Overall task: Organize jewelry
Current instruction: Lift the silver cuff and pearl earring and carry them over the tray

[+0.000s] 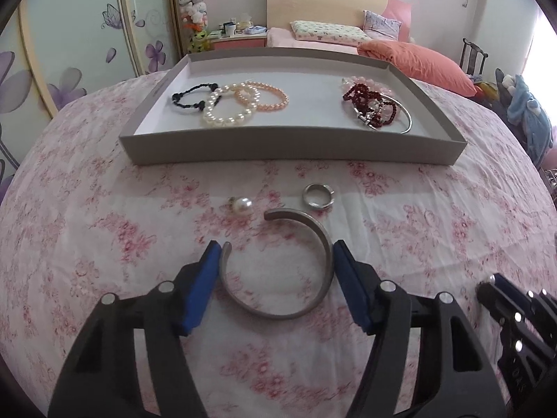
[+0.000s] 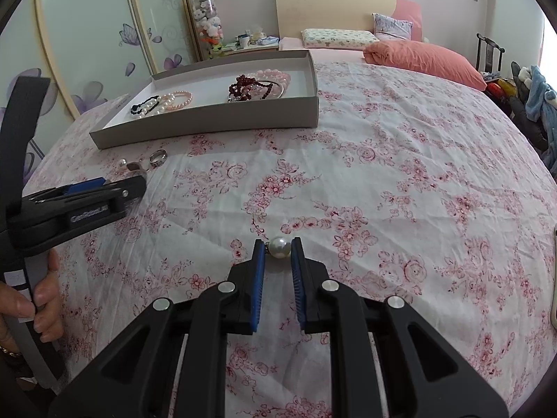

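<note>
- My left gripper (image 1: 276, 256) is sitting low over the floral bedsheet (image 1: 400, 244), jaws spread wide w/ the silver cuff bangle (image 1: 278, 268) lying flat between them.
- The blue pads (image 1: 202, 285) are flanking the bangle's outer curve on both sides; right pad looks to be touching the metal, left pad just beside the open end. Can't tell if I'm squeezing yet, so I'm calling it open.
- Bangle's gap is facing up-left, toward a loose pearl earring (image 1: 242, 204) on the sheet.
- A silver ring (image 1: 318, 195) is lying just beyond the bangle, near the grey tray (image 1: 278, 148).
- In the tray's left part: a black cord bracelet (image 1: 189, 99), a white pearl bracelet (image 1: 222, 111) and a peach pearl bracelet (image 1: 264, 95), overlapping one another.
- In the tray's right part: a tangle of dark red beads (image 1: 369, 101), pink beads and a thin silver hoop.
- My right gripper (image 2: 277, 244) is well apart from the left, down on the sheet, jaws partly closed around a 2nd pearl earring (image 2: 279, 246).
- The pearl is sitting right at the tips; both pads are looking to be in contact w/ it.
- Right view is showing my left hand (image 2: 41, 296) wrapped on the left gripper's handle.
</note>
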A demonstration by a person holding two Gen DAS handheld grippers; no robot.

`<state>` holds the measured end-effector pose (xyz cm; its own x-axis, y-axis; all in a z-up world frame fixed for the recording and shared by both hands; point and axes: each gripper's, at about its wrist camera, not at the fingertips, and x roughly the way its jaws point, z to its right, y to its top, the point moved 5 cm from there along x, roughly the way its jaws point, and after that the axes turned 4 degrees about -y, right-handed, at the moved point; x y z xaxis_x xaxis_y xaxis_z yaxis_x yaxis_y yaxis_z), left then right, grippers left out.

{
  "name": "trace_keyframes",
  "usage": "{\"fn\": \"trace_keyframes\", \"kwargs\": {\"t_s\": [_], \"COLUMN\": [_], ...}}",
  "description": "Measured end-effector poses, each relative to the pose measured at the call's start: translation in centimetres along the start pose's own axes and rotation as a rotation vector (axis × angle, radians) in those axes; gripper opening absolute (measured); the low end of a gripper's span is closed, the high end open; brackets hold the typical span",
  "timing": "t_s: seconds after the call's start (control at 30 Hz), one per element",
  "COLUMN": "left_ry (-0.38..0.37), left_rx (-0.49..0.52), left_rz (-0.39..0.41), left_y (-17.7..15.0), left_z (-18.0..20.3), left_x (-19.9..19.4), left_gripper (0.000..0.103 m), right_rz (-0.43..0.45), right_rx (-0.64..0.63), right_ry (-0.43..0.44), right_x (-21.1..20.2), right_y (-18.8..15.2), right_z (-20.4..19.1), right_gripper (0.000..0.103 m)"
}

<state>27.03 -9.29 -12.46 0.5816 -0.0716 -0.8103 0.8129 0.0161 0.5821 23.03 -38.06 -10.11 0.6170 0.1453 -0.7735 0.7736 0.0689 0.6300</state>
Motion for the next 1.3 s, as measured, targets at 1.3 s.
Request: {"fn": "trace_keyframes", "kwargs": {"t_s": [1.3], "left_ry": [0.014], "left_rx": [0.018], "left_rz": [0.411], "left_y": [2.0], "left_z": [-8.3], "left_x": [-11.6], "left_gripper": [0.064], "right_rz": [0.37], "right_rx": [-0.092], "right_ry": [0.068], "right_x": [-6.3], "right_y": [7.2], "right_z": [-7.6], "right_gripper": [0.016]}}
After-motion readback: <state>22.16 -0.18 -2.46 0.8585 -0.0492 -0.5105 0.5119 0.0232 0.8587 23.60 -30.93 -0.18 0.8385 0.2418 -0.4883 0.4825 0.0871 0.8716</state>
